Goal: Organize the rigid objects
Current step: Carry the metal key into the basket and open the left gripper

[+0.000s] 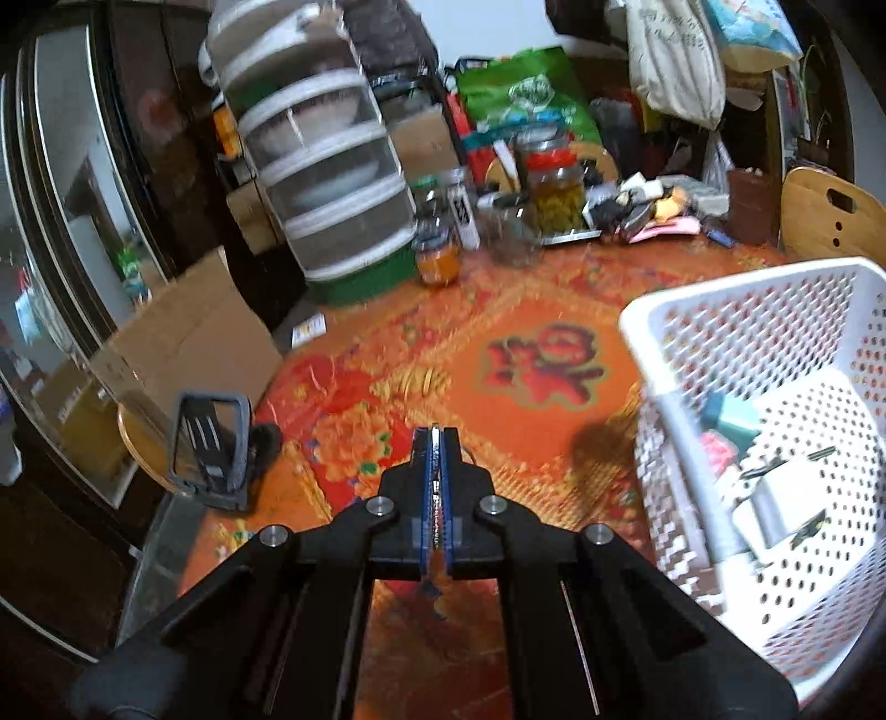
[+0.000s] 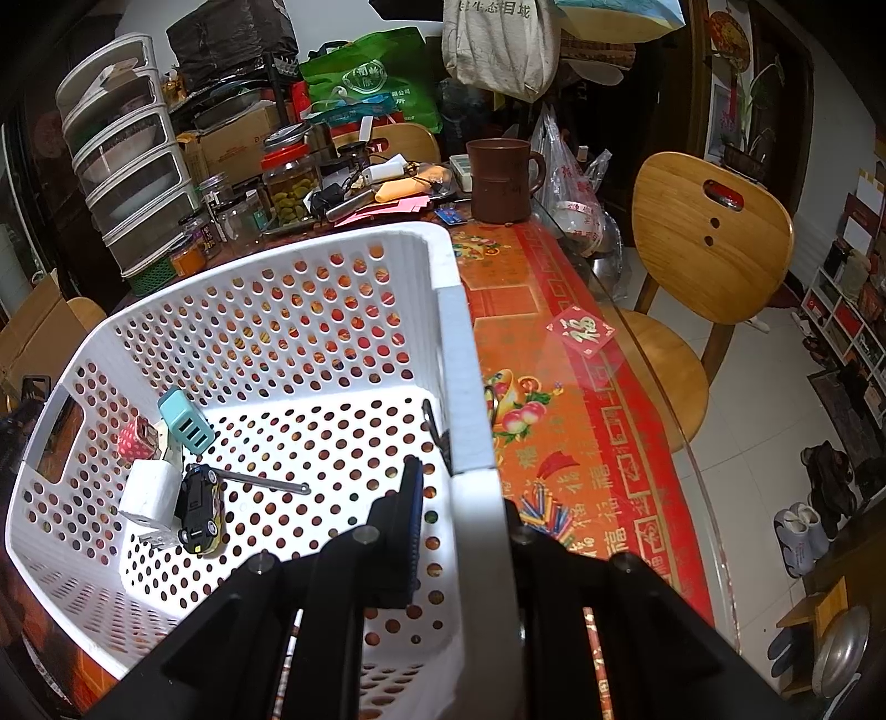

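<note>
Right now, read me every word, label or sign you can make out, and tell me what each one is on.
"福": red square sticker on the tablecloth.
"福", repeated: red border of the tablecloth.
"生态" (partly legible): beige cloth bag hanging above the table.
Green bag: white logo and characters, too small to read.
Jar labels: blurred, unreadable.
White basket: no text.

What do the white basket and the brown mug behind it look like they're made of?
White basket: likely moulded plastic, smooth, slightly glossy walls punched with even round holes. Brown mug: probably unglazed clay or ceramic, with a matte, thick-walled look; painted wood can't be excluded.
</note>
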Available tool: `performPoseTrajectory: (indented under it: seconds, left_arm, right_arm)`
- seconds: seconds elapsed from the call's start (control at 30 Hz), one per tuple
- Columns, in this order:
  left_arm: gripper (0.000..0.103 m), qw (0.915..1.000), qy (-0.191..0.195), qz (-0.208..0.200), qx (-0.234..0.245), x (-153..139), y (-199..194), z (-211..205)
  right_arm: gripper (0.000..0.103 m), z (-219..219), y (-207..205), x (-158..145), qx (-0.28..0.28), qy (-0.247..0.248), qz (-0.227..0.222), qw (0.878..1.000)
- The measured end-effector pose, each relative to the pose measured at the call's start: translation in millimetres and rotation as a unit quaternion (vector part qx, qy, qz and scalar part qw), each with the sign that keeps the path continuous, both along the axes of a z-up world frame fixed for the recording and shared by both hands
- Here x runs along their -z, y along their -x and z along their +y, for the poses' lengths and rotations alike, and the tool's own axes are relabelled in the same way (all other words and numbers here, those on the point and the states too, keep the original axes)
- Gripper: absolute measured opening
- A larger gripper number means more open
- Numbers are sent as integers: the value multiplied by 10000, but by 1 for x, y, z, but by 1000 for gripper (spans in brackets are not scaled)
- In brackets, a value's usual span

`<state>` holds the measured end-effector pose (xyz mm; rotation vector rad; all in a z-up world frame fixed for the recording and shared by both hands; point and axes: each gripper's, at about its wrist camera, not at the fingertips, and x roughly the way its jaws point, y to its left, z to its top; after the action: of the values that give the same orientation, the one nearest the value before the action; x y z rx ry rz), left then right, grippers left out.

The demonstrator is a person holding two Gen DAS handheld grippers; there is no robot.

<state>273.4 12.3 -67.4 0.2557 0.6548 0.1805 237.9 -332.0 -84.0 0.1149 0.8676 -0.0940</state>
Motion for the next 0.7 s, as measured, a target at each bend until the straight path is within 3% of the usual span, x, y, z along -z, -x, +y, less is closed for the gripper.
performPoseTrajectory:
  seconds: [0.47,0.7]
  left_arm:
    - [3,9960,-646,-453,424,-51,35,-100]
    - [3,9936,-643,-466,800,-59,45,-144]
  right_arm:
    - [14,0,0,0,-6,5,14,10000]
    - [14,1,0,1,-5,6,9,10000]
